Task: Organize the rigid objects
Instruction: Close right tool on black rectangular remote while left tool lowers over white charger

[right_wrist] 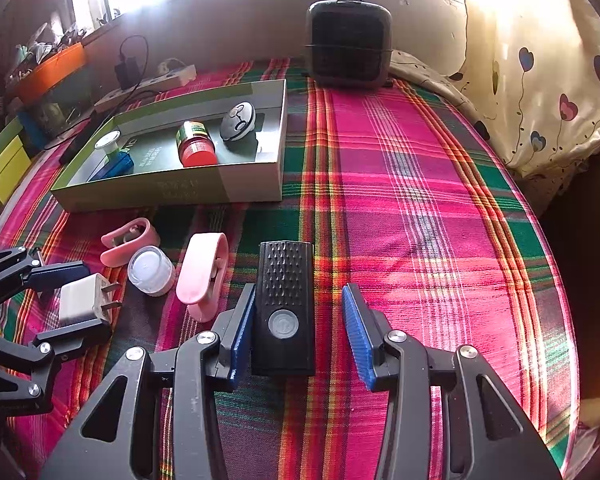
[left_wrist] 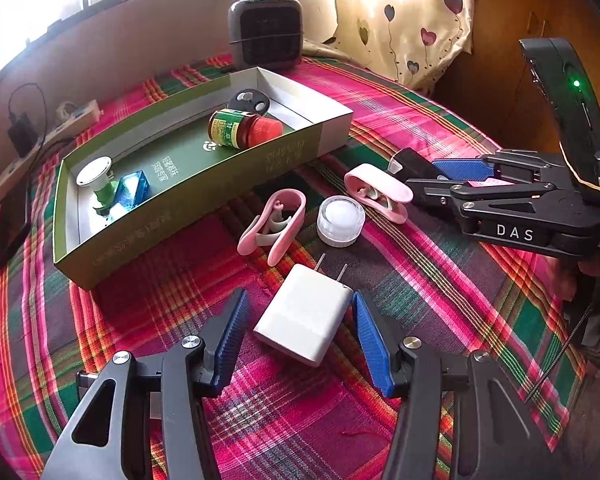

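Observation:
My left gripper (left_wrist: 299, 294) stands open around a white charger (left_wrist: 304, 314) that lies flat on the plaid cloth. Its right pad touches the charger's corner, and a strip of cloth shows at the left pad. My right gripper (right_wrist: 300, 288) is open around a black ribbed torch (right_wrist: 285, 304): the left pad is against it, the right pad stands clear. Loose between the grippers lie two pink clips (left_wrist: 272, 224) (left_wrist: 380, 192) and a small clear jar (left_wrist: 340, 220). The green box (left_wrist: 180, 216) holds a red-capped bottle (left_wrist: 244, 128), a black round piece (left_wrist: 248, 100) and a blue item (left_wrist: 134, 192).
A dark heater (right_wrist: 348, 40) stands at the back edge of the cloth. A power strip (left_wrist: 48, 136) with a plugged cable and a dark flat device (left_wrist: 12, 220) lie left of the box. A heart-print curtain (right_wrist: 540, 80) hangs to the right.

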`<state>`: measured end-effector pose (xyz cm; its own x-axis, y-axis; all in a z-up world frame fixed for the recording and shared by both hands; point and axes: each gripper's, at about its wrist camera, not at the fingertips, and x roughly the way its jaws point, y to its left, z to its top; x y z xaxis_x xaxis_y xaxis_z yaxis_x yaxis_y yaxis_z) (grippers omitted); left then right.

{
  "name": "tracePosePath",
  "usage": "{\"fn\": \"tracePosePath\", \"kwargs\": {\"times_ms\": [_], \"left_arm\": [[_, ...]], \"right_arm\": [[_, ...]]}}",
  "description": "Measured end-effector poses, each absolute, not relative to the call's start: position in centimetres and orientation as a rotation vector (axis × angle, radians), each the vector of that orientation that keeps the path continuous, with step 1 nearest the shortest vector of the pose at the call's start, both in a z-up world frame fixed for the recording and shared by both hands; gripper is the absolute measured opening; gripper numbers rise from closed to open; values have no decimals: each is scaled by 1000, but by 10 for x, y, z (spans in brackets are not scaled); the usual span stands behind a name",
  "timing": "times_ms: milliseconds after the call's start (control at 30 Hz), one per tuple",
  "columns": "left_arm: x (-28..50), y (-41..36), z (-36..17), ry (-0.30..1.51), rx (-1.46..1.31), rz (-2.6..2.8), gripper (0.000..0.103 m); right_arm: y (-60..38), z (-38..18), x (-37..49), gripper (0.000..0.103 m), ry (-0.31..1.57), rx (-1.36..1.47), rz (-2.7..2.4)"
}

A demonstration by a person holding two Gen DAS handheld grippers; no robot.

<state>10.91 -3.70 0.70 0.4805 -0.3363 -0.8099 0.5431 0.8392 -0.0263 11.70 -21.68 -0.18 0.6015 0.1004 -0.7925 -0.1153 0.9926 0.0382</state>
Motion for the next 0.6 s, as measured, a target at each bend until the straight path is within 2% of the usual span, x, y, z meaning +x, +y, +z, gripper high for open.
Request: {"fn": "tracePosePath", "kwargs": {"times_ms": [300,433,500,600], "left_arm": [[107,-39,6,920,255,-523,52],[108,-37,7,915,244,-504,45],[108,-34,7,915,225,-507,45],[109,-34,7,913,219,-504,45]], "right_arm": [[-214,-2,116,43,914,-34,120],[-214,-2,116,43,913,-33,119],[-214,-2,116,43,911,-35,119],[-215,-2,115,37,905,-33,121]]}}
